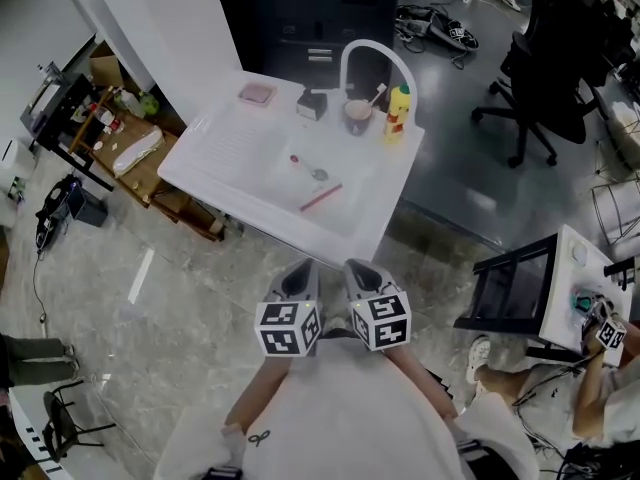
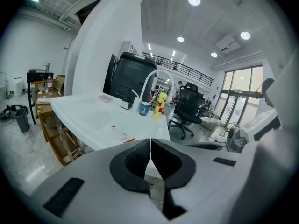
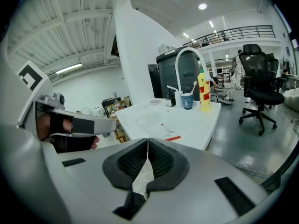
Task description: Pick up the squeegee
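Observation:
The squeegee (image 1: 321, 197) is a thin red-edged strip lying slantwise in the basin of the white sink table (image 1: 215, 138). It shows small in the left gripper view as the squeegee (image 2: 125, 138) and in the right gripper view as the squeegee (image 3: 173, 137). Both grippers hang side by side in front of the table's near edge, well short of it. My left gripper (image 1: 300, 280) (image 2: 150, 146) is shut with nothing between its pads. My right gripper (image 1: 362, 274) (image 3: 147, 146) is shut and empty too.
A white arched faucet (image 1: 375, 63), a cup (image 1: 358, 116), a yellow bottle (image 1: 398, 111) and a pink dish (image 1: 257, 93) stand along the table's far side. A small red-tipped utensil (image 1: 305, 166) lies in the basin. A wooden shelf (image 1: 130, 158) stands left, an office chair (image 1: 555, 63) and black cart (image 1: 510, 288) right.

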### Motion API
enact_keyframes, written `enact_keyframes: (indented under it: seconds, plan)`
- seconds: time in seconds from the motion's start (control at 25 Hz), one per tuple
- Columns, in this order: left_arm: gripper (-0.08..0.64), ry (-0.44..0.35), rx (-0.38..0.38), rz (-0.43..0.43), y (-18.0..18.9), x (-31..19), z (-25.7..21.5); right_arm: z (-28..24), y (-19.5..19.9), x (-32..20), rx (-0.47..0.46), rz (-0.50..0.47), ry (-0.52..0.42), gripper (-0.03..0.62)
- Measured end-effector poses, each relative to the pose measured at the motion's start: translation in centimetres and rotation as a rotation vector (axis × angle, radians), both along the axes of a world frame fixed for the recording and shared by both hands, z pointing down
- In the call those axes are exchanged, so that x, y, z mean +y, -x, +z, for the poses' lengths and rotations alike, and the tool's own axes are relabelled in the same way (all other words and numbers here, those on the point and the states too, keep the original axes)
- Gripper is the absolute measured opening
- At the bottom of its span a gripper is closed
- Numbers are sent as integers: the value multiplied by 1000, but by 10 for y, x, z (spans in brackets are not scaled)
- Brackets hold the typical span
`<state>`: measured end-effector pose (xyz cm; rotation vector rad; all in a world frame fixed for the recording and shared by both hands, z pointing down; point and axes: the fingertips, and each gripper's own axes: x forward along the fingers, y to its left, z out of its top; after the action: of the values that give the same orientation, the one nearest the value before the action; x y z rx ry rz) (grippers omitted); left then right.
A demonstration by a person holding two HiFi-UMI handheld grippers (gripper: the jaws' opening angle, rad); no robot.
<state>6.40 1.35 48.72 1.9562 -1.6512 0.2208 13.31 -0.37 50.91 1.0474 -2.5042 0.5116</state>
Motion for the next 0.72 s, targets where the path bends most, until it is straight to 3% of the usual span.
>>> enact_keyframes:
  seconds: [0.72]
  plan:
    - [28, 7, 14, -19, 47, -35, 8, -1, 52, -37, 19, -37, -13, 28]
